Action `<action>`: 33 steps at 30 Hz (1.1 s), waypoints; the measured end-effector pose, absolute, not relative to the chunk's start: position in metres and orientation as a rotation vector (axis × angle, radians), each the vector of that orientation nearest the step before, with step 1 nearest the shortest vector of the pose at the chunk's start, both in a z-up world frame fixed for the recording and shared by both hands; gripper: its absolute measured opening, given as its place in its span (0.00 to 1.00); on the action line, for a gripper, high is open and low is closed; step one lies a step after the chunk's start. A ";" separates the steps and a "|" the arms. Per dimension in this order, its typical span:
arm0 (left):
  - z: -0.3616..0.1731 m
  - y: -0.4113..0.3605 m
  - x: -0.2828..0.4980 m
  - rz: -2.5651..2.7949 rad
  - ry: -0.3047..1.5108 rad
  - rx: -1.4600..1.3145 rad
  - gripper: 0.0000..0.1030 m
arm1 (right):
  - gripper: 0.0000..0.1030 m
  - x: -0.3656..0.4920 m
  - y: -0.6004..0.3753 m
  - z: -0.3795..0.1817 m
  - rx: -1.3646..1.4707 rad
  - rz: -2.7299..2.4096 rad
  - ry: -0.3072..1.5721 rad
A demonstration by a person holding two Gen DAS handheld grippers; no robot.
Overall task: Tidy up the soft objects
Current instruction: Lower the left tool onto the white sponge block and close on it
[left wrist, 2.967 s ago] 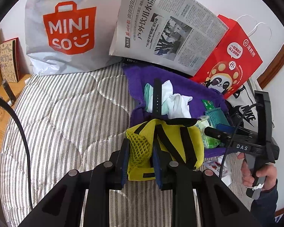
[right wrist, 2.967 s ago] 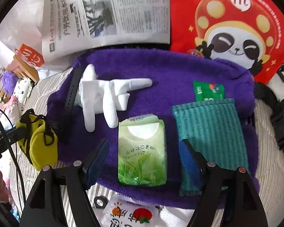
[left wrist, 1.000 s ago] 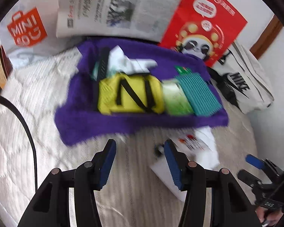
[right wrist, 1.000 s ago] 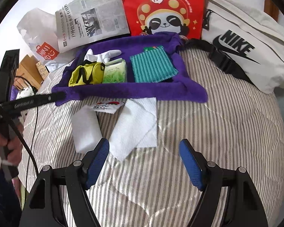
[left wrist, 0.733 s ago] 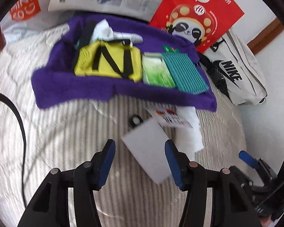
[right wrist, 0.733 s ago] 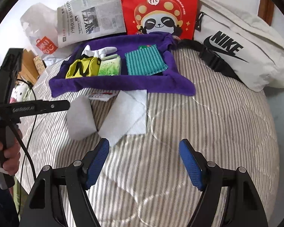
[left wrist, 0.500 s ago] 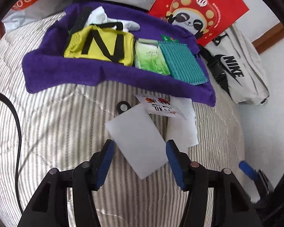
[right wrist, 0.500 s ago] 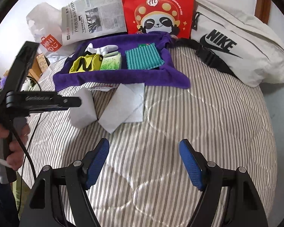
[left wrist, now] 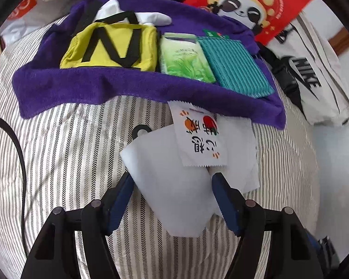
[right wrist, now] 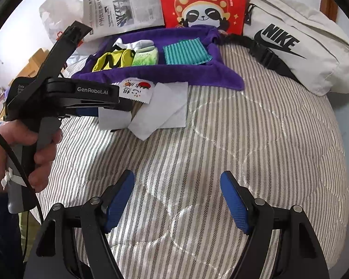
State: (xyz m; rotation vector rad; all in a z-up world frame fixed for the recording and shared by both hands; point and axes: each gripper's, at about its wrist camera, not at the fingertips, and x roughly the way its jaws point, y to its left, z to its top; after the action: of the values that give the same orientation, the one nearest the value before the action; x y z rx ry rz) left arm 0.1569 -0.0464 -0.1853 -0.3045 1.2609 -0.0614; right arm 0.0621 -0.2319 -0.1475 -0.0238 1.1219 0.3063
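Striped bed fills the room. At twelve o'clock lies a purple towel with a yellow pouch. The left tool has just been opening, its jaws spread around a white tissue, not pinching. The right tool stays spread over bare bed.

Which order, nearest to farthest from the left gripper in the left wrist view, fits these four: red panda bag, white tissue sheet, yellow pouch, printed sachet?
1. White tissue sheet: lying between the open jaws of the left gripper.
2. Printed sachet: just beyond, overlapping the tissue.
3. Yellow pouch: on the purple towel, left side.
4. Red panda bag: propped up behind the towel, far right.
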 end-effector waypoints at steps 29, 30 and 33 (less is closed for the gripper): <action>-0.187 -0.051 0.155 -0.010 1.301 -0.254 0.64 | 0.74 0.058 -0.232 -0.163 -0.022 0.307 1.179; -0.185 -0.049 0.151 -0.032 1.286 -0.248 0.64 | 0.74 0.057 -0.231 -0.163 -0.023 0.307 1.177; -0.173 -0.041 0.137 -0.058 1.238 -0.215 0.66 | 0.74 0.056 -0.229 -0.161 -0.025 0.308 1.172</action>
State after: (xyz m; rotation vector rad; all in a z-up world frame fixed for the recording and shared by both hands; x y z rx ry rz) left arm 0.1373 -0.0406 -0.1729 -0.2147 1.2381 -0.0582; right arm 0.0563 -0.2294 -0.1610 -0.0252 1.1721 0.3081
